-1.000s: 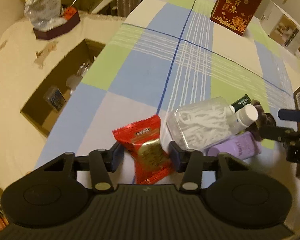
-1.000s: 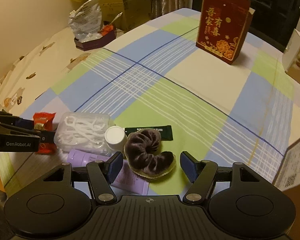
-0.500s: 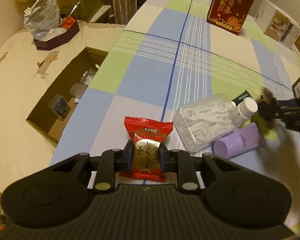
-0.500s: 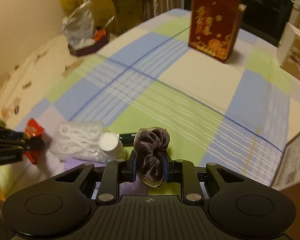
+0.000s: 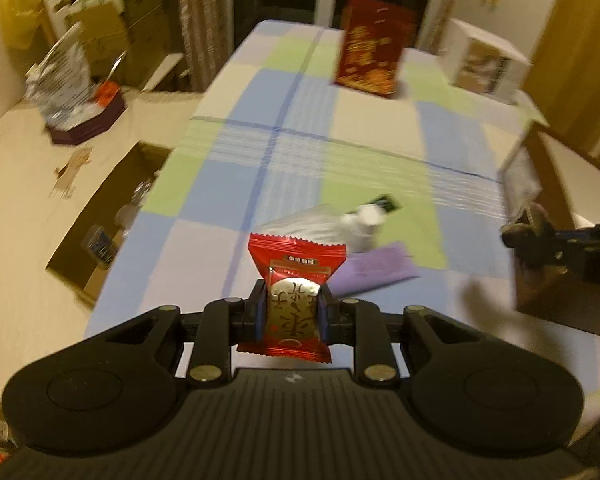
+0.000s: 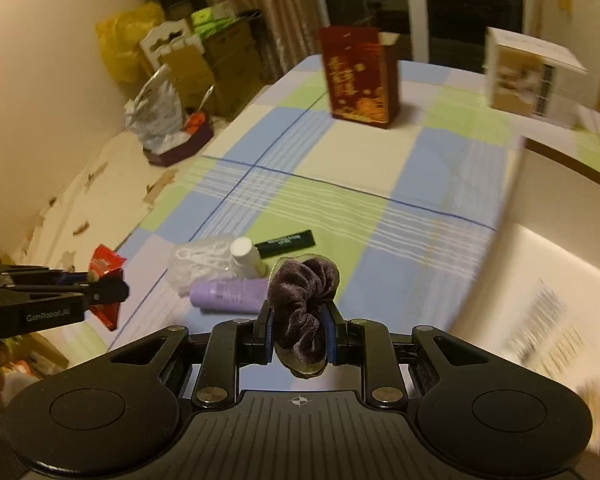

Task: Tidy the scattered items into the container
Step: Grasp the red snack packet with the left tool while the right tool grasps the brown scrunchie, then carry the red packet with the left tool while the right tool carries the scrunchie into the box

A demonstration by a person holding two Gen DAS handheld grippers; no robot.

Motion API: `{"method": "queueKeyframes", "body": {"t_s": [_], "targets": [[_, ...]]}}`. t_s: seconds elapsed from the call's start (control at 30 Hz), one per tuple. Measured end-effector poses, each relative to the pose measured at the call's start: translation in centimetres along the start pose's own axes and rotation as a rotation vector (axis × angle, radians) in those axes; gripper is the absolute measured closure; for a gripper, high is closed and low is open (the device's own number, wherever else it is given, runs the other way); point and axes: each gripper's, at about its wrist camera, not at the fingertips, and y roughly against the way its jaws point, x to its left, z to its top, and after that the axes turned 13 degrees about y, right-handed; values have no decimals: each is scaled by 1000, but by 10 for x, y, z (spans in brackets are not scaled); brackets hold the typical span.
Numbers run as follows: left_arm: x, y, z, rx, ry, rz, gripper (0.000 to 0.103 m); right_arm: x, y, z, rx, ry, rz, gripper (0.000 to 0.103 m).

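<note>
My left gripper (image 5: pixel 293 312) is shut on a red snack packet (image 5: pixel 296 280) and holds it above the checked tablecloth (image 5: pixel 292 160). My right gripper (image 6: pixel 300 334) is shut on a dark purple velvet scrunchie (image 6: pixel 302 300), also lifted off the cloth. On the cloth lie a clear box of floss picks (image 6: pixel 202 258), a white-capped bottle (image 6: pixel 246 254), a purple tube (image 6: pixel 228 294) and a black sachet (image 6: pixel 286 242). An open cardboard box (image 5: pixel 108 216) with a few items inside stands below the table's left edge. The left gripper (image 6: pixel 100 290) with the packet shows at the left of the right wrist view.
A dark red gift box (image 5: pixel 370 62) and a white carton (image 5: pixel 484 64) stand at the far end of the table. A brown box (image 5: pixel 556 208) sits at the right edge. A silver bag in a maroon tray (image 5: pixel 72 96) rests on the cream surface to the left.
Both grippers closed from open, the left on the snack packet and the right on the scrunchie. Both have since lifted their items off the cloth.
</note>
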Motion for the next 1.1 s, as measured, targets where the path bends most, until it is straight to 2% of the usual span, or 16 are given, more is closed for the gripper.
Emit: {"method": "queueKeyframes", "body": {"t_s": [0.27, 0.4, 0.83, 1.1], "targets": [[-82, 40, -14, -35, -119, -146, 83, -20, 73, -42, -48, -108, -43, 77], [-118, 49, -22, -32, -178, -194, 83, -33, 106, -60, -76, -157, -76, 77], [-223, 44, -46, 28, -347, -312, 83, -87, 181, -113, -108, -299, -211, 77], [-278, 30, -48, 43, -433, -350, 83, -121, 200, -123, -115, -344, -287, 77]]}}
